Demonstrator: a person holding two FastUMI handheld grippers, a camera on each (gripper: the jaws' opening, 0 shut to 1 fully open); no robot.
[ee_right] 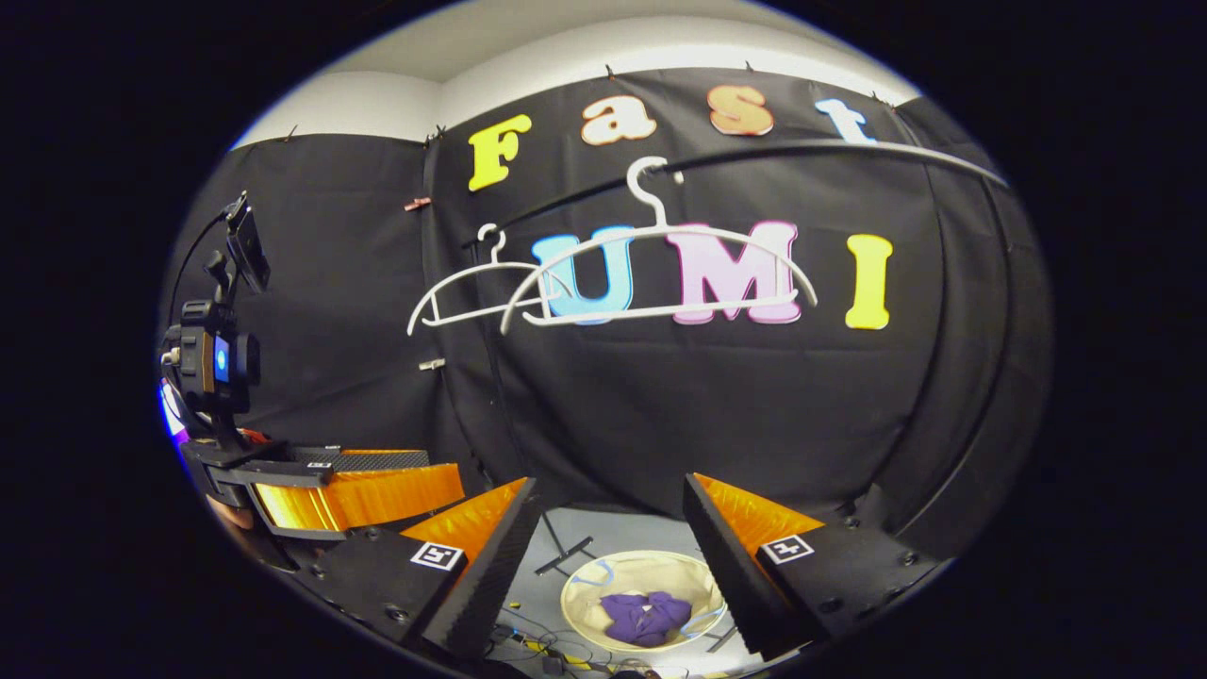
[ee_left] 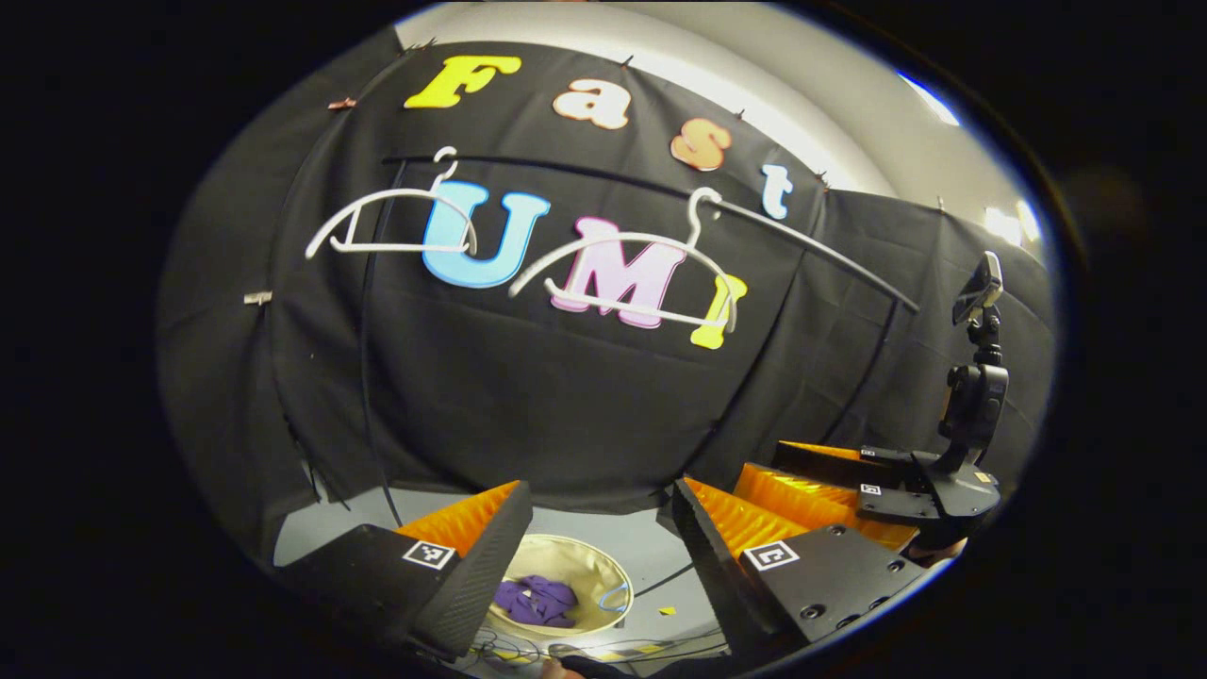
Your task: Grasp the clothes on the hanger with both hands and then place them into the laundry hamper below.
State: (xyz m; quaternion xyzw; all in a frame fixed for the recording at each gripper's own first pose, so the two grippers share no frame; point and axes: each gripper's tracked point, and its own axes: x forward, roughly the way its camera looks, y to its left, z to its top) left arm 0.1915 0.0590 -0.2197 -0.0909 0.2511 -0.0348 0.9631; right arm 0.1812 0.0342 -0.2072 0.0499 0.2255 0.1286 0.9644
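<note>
Clothes (ee_right: pixel 646 615) in hamper (ee_right: pixel 585 589); hangers (ee_right: pixel 660 273) bare; my left tongs (ee_left: pixel 594 566), right tongs (ee_right: pixel 608 566) wide, empty; placing looks done, next: withdraw

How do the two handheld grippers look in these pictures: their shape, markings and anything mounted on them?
Each gripper, the left gripper and the right gripper, has two wedge-shaped fingers with ribbed inner faces and a small square black-and-white marker on each finger. In the right gripper view, the left gripper carries a black camera mount on top with a thin cable.
</note>
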